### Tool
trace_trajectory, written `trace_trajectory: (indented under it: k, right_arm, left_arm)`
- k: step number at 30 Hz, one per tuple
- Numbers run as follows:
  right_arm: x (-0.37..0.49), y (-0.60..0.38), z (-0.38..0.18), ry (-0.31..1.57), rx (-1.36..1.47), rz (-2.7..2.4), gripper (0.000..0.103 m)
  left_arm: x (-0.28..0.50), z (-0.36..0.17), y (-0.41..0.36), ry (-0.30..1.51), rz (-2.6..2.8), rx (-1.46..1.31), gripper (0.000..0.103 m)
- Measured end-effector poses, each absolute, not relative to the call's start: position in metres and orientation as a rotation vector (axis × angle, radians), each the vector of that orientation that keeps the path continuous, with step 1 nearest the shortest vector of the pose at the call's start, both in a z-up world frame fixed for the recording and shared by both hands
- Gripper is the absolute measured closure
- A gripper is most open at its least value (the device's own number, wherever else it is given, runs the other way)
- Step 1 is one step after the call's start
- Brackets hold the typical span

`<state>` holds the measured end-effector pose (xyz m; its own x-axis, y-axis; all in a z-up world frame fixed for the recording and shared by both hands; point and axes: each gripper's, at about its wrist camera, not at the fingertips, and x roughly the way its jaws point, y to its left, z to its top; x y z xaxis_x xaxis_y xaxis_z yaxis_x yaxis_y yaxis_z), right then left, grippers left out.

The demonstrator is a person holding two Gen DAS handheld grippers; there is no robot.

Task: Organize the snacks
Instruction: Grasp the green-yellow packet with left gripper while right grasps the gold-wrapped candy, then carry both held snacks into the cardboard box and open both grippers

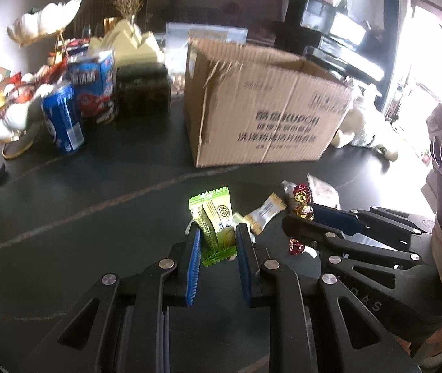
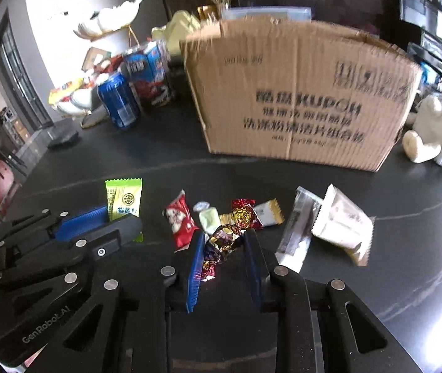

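Note:
A green snack packet (image 1: 214, 223) lies on the dark table between the fingers of my left gripper (image 1: 218, 233), which straddles it with a gap on each side. The packet also shows in the right wrist view (image 2: 124, 199). My right gripper (image 2: 224, 240) straddles a foil-wrapped candy (image 2: 221, 242), jaws apart around it. Close by lie a red packet (image 2: 180, 220), another foil candy (image 2: 244, 214), a white-gold candy (image 2: 269, 213) and two pale packets (image 2: 342, 223). The open cardboard box (image 1: 261, 102) stands behind the snacks.
A blue can (image 1: 62, 118), blue snack cartons (image 1: 93, 90), a dark container (image 1: 144, 90) and a white tiered dish (image 1: 12, 115) with sweets stand at the back left. A white plush toy (image 2: 435, 133) sits right of the box.

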<state>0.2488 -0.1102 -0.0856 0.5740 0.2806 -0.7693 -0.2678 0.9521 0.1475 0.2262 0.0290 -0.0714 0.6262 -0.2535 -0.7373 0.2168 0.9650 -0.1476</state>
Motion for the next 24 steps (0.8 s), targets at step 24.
trace_trajectory:
  k: [24]
  right_arm:
    - [0.276,-0.158,0.034,0.677,0.029,0.258,0.076]
  left_arm:
    - [0.268,0.041,-0.016,0.673,-0.308,0.038,0.081]
